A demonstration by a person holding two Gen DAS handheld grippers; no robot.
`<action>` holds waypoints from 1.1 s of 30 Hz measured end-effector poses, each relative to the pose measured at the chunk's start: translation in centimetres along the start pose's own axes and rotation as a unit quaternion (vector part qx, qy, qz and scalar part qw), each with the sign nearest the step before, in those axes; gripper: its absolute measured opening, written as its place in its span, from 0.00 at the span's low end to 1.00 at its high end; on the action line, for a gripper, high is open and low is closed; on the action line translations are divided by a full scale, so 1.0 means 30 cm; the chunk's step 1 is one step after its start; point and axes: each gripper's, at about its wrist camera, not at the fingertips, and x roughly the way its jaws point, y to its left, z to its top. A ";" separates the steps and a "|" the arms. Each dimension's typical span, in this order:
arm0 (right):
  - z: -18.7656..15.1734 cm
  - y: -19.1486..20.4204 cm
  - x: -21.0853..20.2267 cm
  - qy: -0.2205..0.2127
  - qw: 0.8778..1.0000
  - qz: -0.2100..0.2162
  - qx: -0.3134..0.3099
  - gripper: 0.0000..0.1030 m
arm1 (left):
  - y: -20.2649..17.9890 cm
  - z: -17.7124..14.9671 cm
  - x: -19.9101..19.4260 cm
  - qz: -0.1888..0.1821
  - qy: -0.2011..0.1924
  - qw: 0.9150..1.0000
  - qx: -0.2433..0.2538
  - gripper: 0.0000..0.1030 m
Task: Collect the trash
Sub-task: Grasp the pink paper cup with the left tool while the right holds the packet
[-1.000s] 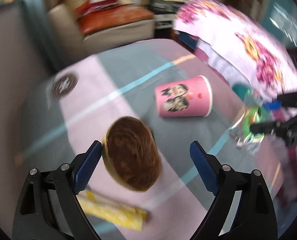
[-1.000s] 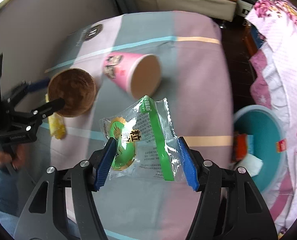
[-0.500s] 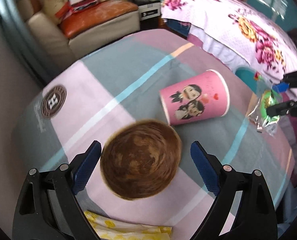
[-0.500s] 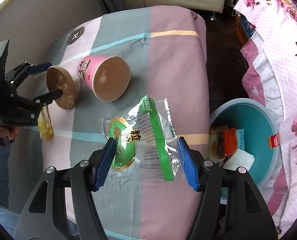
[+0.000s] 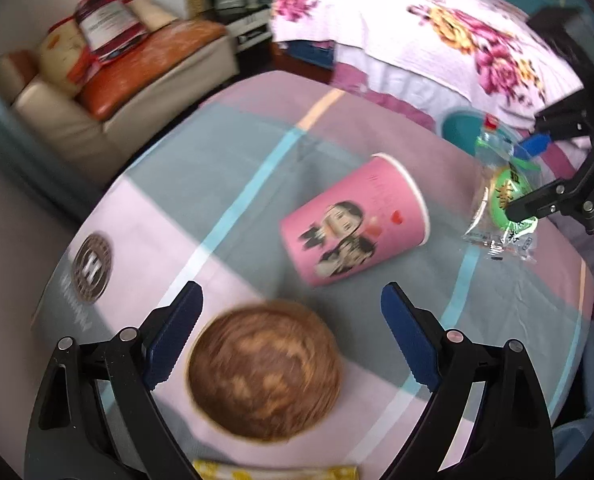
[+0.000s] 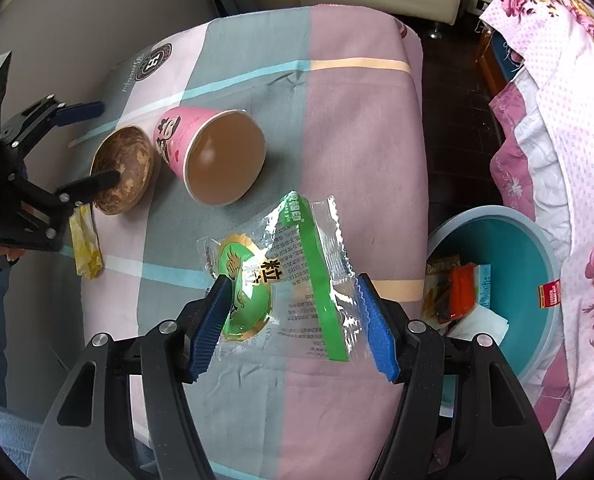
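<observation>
R claw (image 6: 293,320) is clenched on a clear wrapper (image 6: 285,276) w/ green stripe & green-gold round label; blue pads press both its sides, wrapper sticks out fwd above the counter (image 6: 349,128), off the cloth. In the L view the same wrapper (image 5: 501,208) hangs from that claw at far right, past the cup's rim.

L claw (image 5: 293,336) is released, jaws wide apart, not gripping anything. It straddles a brown bowl (image 5: 264,368), blurred here; bowl lies between the pads, nearer the L pad, can't tell if touching. In the R view the L claw (image 6: 93,144) sits at the bowl (image 6: 123,170), one finger crossing in front of its rim.

Pink cup (image 5: 355,224) w/ cartoon couple lies on its side just beyond the bowl, open mouth toward the R claw. R view: cup (image 6: 213,156) just beside the bowl, brown inside showing.

Yellow wrapper (image 6: 85,246) lies flat near the bowl, at counter's edge; only a strip (image 5: 275,473) shows at bottom of the L view.

Teal bin (image 6: 537,248) stands on the floor beside the counter, below the R claw's right side, w/ orange packet & white paper inside. Floral bedspread (image 6: 569,92) beyond it. Sofa (image 5: 145,92) behind the counter.
</observation>
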 end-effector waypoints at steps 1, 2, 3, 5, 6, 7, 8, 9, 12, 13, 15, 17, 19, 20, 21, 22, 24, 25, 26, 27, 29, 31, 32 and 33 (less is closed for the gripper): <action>0.003 -0.005 0.000 0.001 1.000 0.000 0.001 0.59 | -0.010 0.013 0.016 0.000 0.003 1.000 0.010 0.88; 0.008 -0.017 0.003 0.002 1.000 0.002 0.005 0.59 | -0.021 0.030 0.037 0.002 0.007 1.000 0.023 0.88; 0.011 -0.023 0.003 0.003 1.000 0.003 0.008 0.59 | -0.027 0.039 0.050 0.002 0.009 0.999 0.031 0.88; 0.019 -0.047 0.006 0.004 1.000 0.008 0.019 0.59 | -0.039 0.066 0.084 0.003 0.016 0.999 0.051 0.88; 0.022 -0.053 0.006 0.004 1.000 0.010 0.021 0.59 | -0.041 0.074 0.096 0.001 0.018 0.998 0.056 0.88; 0.025 -0.061 0.006 0.004 1.000 0.012 0.024 0.59 | -0.042 0.083 0.109 -0.002 0.020 0.998 0.060 0.88; 0.027 -0.077 0.009 0.004 0.999 0.014 0.031 0.59 | -0.045 0.093 0.123 -0.003 0.022 0.998 0.064 0.88; 0.029 -0.084 0.010 0.004 0.999 0.016 0.033 0.59 | -0.047 0.103 0.138 -0.003 0.025 0.997 0.068 0.88; 0.029 -0.110 0.016 0.005 0.999 0.021 0.041 0.59 | -0.052 0.128 0.172 -0.013 0.028 0.997 0.070 0.88; 0.027 -0.117 0.018 0.005 0.999 0.022 0.043 0.59 | -0.056 0.133 0.181 -0.019 0.028 0.997 0.071 0.88; 0.025 -0.133 0.020 0.005 0.999 0.025 0.047 0.59 | -0.070 0.140 0.194 -0.031 0.030 0.996 0.076 0.88; 0.025 -0.147 0.020 0.002 0.998 0.026 0.050 0.59 | -0.077 0.143 0.199 -0.040 0.029 0.996 0.074 0.88; 0.023 -0.160 0.019 -0.001 0.998 0.029 0.055 0.59 | -0.079 0.143 0.198 -0.053 0.026 0.996 0.066 0.86; 0.022 -0.165 0.018 -0.002 0.998 0.030 0.057 0.59 | -0.078 0.140 0.197 -0.063 0.027 0.996 0.059 0.82; 0.019 -0.169 0.018 -0.004 0.998 0.030 0.058 0.59 | -0.080 0.136 0.195 -0.068 0.028 0.996 0.055 0.78; 0.016 -0.172 0.018 -0.004 0.998 0.032 0.060 0.59 | -0.081 0.133 0.193 -0.071 0.029 0.996 0.051 0.75; 0.012 -0.177 0.016 -0.006 0.998 0.035 0.061 0.59 | -0.083 0.123 0.193 -0.080 0.037 0.995 0.038 0.64; 0.008 -0.180 0.013 -0.008 0.997 0.036 0.062 0.59 | -0.087 0.117 0.192 -0.087 0.041 0.995 0.031 0.63; 0.007 -0.183 0.012 -0.009 0.997 0.037 0.062 0.59 | -0.091 0.110 0.190 -0.092 0.044 0.994 0.025 0.60; 0.002 -0.185 0.010 -0.011 0.997 0.038 0.063 0.59 | -0.100 0.099 0.187 -0.098 0.048 0.994 0.022 0.59; -0.006 -0.188 0.007 -0.012 0.997 0.041 0.065 0.59 | -0.115 0.082 0.181 -0.105 0.052 0.993 0.020 0.60; -0.018 -0.195 0.004 -0.013 0.997 0.042 0.068 0.59 | -0.120 0.074 0.168 -0.103 0.050 0.993 0.012 0.60; -0.022 -0.197 0.002 -0.015 0.997 0.042 0.069 0.59 | -0.117 0.074 0.160 -0.107 0.048 0.993 0.004 0.60; -0.024 -0.196 0.001 -0.015 0.997 0.043 0.070 0.59 | -0.113 0.075 0.148 -0.114 0.044 0.992 -0.007 0.64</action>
